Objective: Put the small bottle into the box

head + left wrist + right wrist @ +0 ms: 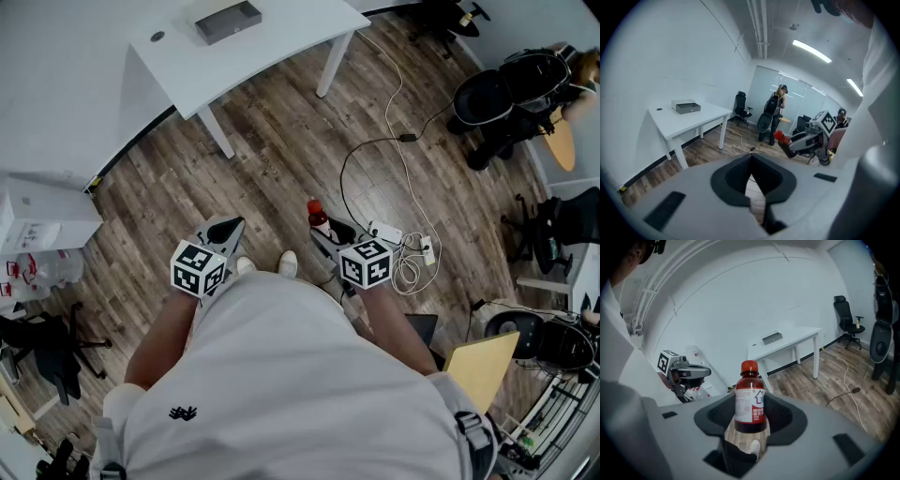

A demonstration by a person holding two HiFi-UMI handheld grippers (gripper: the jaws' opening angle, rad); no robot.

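right gripper (750,426) clenched on small bottle (750,401), upright between jaws | left gripper (751,177) closed, empty

A white rectangular desk (281,37) on white legs fills the upper left of the head view. On its top lie a shallow grey rectangular box (228,21) near the upper edge and, left of it, a small dark round spot (157,37). Below spreads a brown wood-plank floor (272,159). Right of centre, a thin white cable (400,86) snakes across the floor toward a white power strip (386,232). A black wheeled office chair (52,352) stands at lower left.
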